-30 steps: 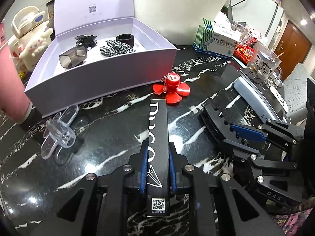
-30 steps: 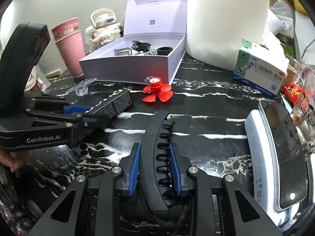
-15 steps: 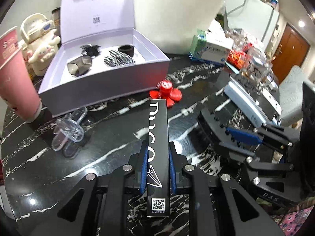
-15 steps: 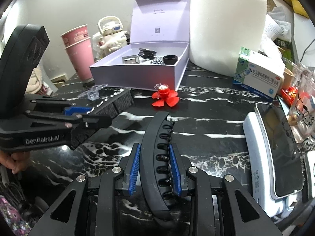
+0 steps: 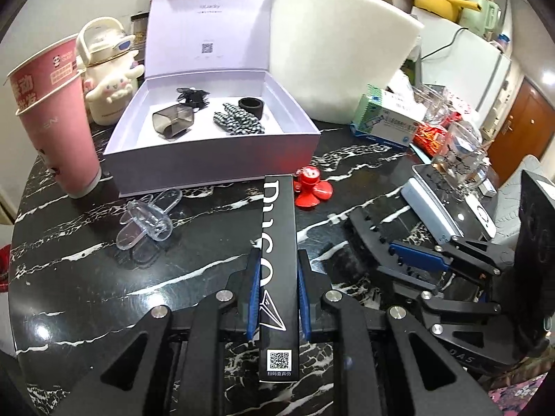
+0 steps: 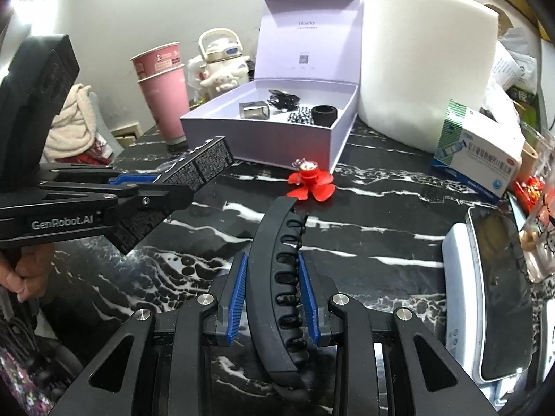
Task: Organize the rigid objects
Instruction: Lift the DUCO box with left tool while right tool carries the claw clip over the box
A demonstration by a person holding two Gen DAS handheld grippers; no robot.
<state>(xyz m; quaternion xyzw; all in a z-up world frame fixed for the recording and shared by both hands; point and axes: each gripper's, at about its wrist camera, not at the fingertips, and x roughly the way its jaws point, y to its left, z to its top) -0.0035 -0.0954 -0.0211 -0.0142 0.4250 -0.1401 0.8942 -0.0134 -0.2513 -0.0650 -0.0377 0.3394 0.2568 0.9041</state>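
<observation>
Gripper body (image 6: 62, 224): white lettering "GenRobot.AI" along its side.
Other gripper body (image 5: 464, 358): pale letters "DAS", partly cut off.
Slim black box (image 5: 279, 260): large white letters, apparently "DUCO", a white arrow emblem, and a QR sticker at the near end; its caption is too small to read.
Lilac box lid (image 6: 307, 24): small brand word and a QR code, both illegible.
Pink cups (image 5: 52, 104): printed Chinese characters.
</observation>
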